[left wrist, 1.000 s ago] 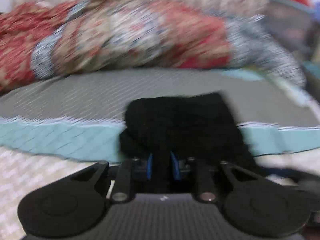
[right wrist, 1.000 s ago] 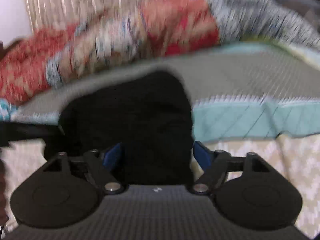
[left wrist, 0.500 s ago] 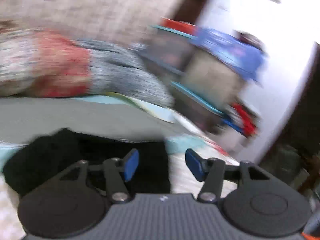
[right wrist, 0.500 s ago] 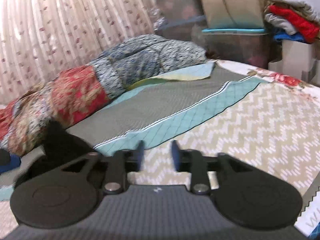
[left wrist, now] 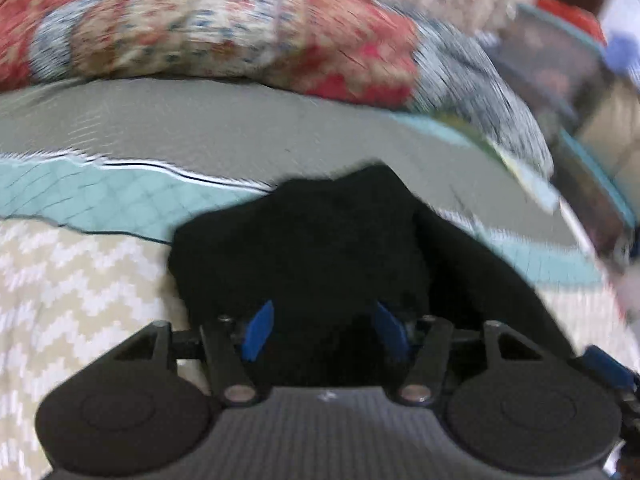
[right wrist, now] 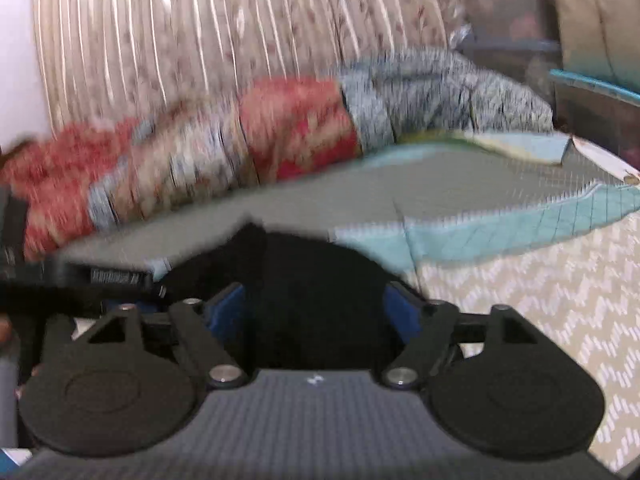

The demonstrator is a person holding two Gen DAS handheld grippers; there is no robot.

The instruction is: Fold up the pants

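The black pants (left wrist: 312,240) lie bunched in a thick folded pile on the bed. In the left wrist view my left gripper (left wrist: 324,330) sits low over the near edge of the pile, blue fingers (left wrist: 260,328) spread wide with black cloth between them. In the right wrist view the same pants (right wrist: 312,280) fill the gap of my right gripper (right wrist: 316,312), whose jaws are also spread wide. Neither pair of fingers pinches the cloth. Both views are blurred by motion.
The bedspread has a beige zigzag part (left wrist: 72,292), a teal band (right wrist: 500,236) and a grey band (left wrist: 200,128). A red and blue patterned blanket roll (right wrist: 280,136) lies along the far side. Storage boxes (right wrist: 592,100) stand at the right, a striped curtain (right wrist: 200,28) behind.
Both grippers swung away toward the right of the room half a second ago and have come back over the black pile. The left gripper, shut on cloth a second ago, is now open.
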